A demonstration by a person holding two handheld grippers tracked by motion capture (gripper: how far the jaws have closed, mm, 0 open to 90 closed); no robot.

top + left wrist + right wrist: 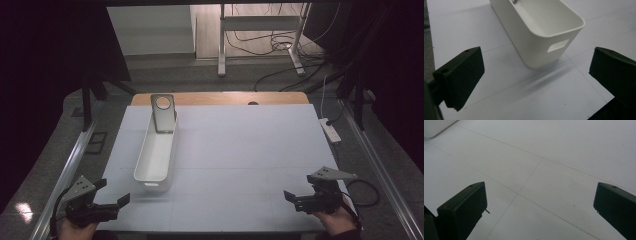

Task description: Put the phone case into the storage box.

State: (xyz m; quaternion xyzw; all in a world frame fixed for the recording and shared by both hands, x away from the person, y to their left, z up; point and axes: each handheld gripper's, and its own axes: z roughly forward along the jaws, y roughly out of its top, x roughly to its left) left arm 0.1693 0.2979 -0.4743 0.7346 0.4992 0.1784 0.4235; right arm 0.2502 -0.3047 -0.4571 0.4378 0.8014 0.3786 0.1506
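White sheeting covers the table [240, 150], crossed by faint seam lines, with a strip of wood along its far edge and a dim floor with cables and a power strip [330, 130] beyond. No writing can be read on anything.

At the lower left of the high view, the left gripper [111, 192] is held with its jaws wide apart and nothing between them. Just up and right of it, left of centre, stands a long white plastic bin [156, 155]; its long axis runs from near to far. It has rounded corners and a slot handle [558, 45] in the near end wall. A grey metal plate with a round hole [163, 113] leans up out of its far end.

At the lower right, the right gripper [300, 199] is likewise spread wide and empty, well apart from the bin.
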